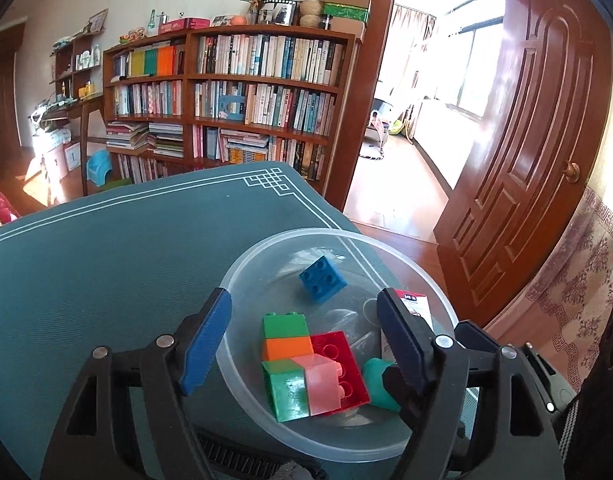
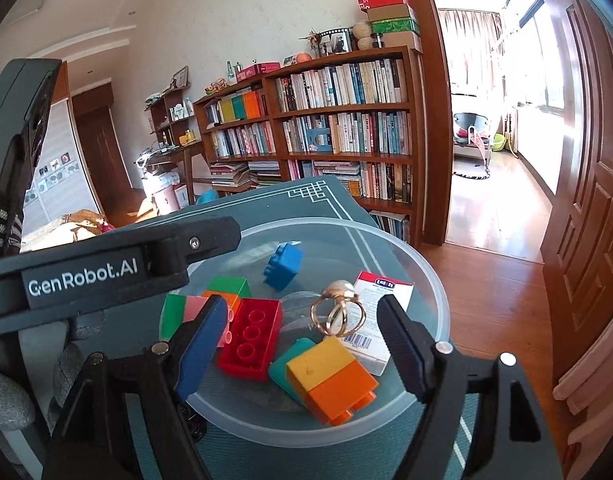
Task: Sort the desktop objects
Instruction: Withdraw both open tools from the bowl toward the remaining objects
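A clear plastic bowl (image 1: 242, 268) (image 2: 434, 280) sits on a dark green mat near the table's right corner. It holds toy bricks: a blue one (image 1: 321, 278) (image 2: 283, 266), a red one (image 1: 342, 364) (image 2: 252, 338), a green-orange-pink stack (image 1: 290, 364) (image 2: 222, 292), a yellow-orange block (image 2: 332, 378) and a teal piece (image 1: 376, 384) (image 2: 286, 364). A gold ring (image 2: 338, 312) and a small white box (image 2: 380, 312) (image 1: 416, 308) lie in it too. My left gripper (image 1: 304, 340) is open over the bowl. My right gripper (image 2: 298, 340) is open over the bowl, empty.
The left gripper's black body (image 2: 106, 268) reaches across the left side of the right wrist view. The green mat (image 1: 106, 264) covers the table. A bookcase (image 1: 226, 100) stands behind the table, with an open wooden door (image 1: 526, 140) at the right.
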A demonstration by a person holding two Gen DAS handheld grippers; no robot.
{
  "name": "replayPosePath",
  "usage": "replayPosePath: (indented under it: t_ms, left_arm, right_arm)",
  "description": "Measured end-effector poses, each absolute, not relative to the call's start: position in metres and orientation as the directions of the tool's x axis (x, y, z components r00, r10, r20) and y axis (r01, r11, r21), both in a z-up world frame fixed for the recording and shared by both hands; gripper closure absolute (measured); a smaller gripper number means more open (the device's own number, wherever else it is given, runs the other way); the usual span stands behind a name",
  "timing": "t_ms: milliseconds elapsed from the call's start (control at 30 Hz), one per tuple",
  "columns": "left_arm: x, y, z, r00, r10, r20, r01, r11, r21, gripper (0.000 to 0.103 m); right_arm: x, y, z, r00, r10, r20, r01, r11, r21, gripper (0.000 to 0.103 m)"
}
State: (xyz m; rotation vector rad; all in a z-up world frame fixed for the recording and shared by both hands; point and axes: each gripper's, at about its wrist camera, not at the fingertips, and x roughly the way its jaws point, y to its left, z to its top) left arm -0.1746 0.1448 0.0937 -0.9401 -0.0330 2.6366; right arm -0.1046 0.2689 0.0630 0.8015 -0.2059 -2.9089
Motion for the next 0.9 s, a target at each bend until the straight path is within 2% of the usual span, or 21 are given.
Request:
replayPosePath:
  t_ms: [300, 600, 900]
  left_arm:
    - [-0.149, 0.128, 0.093, -0.749, 0.269, -0.605, -0.297, -0.953, -0.055, 0.025]
    - [-0.130, 0.089, 0.092, -0.757, 0.242, -0.607, -0.252, -0.965, -0.070, 0.025]
    - [-0.113, 0.042, 0.083, -0.754, 0.225, -0.617, -0.178, -0.974, -0.138, 0.025]
  right_arm:
    - [-0.102, 0.271, 0.060, -0.844, -0.162, -0.511, 0.061, -0.976, 0.208, 0.022]
    - [-0.099, 0.272, 0.056, -0.839, -0.163, -0.518, 0.049, -0.973, 0.226, 0.022]
    - [-0.086, 0.269, 0.068, -0.858, -0.187, -0.478, 0.078, -0.968, 0.239, 0.022]
